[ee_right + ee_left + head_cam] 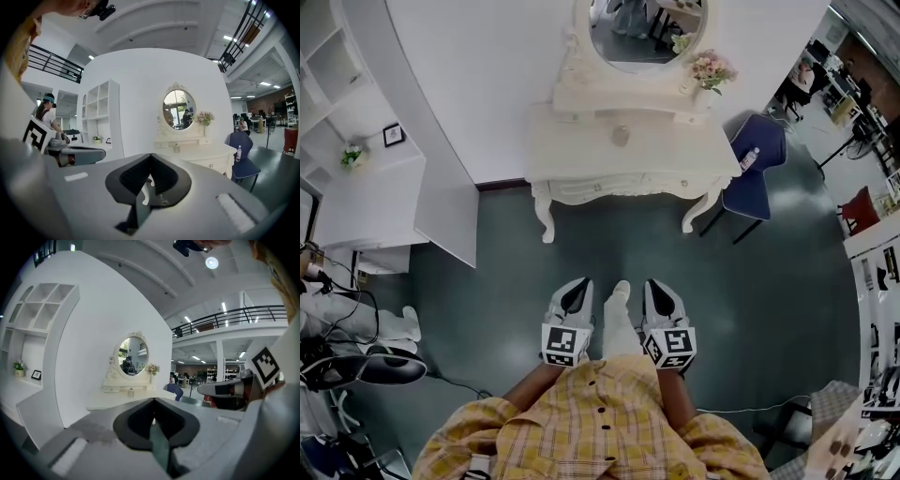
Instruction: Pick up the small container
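The small container (pixel 621 136) is a pale, low pot standing on the white dressing table (pixel 581 150), just below the oval mirror. It also shows far ahead in the left gripper view as the container (pixel 131 392) and in the right gripper view as the container (pixel 176 147). Both grippers are held side by side over the dark floor, well short of the table. The left gripper (pixel 578 286) (pixel 153 402) has its jaws together, empty. The right gripper (pixel 656 286) (pixel 151 158) is likewise shut with nothing in it.
A blue chair (pixel 757 164) with a bottle (pixel 750 157) on its seat stands to the right of the table. Pink flowers (pixel 712 67) sit on the table's right shelf. A white shelf unit (pixel 366 178) and wall panel stand at the left. Cables and equipment lie at the lower left.
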Available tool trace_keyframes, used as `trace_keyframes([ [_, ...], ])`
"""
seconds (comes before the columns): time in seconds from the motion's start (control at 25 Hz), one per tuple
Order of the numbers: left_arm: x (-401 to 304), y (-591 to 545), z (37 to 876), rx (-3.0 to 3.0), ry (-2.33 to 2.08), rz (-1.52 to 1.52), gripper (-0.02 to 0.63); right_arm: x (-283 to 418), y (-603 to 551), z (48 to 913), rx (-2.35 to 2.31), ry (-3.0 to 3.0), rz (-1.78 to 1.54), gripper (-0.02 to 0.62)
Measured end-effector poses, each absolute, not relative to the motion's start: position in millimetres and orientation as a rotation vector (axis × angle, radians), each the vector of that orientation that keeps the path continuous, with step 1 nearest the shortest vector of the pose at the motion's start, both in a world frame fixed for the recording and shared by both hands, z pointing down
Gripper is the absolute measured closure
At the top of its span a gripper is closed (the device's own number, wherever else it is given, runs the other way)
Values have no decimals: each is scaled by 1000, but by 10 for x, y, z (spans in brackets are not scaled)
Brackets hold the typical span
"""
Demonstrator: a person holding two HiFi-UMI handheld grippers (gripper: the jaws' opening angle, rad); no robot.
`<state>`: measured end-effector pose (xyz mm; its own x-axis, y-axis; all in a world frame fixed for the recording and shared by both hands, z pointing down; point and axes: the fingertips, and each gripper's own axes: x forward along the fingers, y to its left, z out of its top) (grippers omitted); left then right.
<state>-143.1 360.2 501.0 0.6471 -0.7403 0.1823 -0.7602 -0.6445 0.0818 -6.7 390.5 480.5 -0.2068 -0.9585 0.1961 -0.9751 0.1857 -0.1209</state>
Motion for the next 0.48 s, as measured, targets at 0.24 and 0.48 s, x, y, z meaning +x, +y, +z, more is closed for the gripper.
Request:
trace_keyframes([
  [0.24, -1181, 3045, 5117, 2699, -1270, 237, 606, 134, 3273, 4918, 1887, -2405, 368, 594],
  [0.48, -872, 2227, 5152, 2662, -1319, 280, 606, 460, 2468, 4865, 1835, -2446, 381, 594],
])
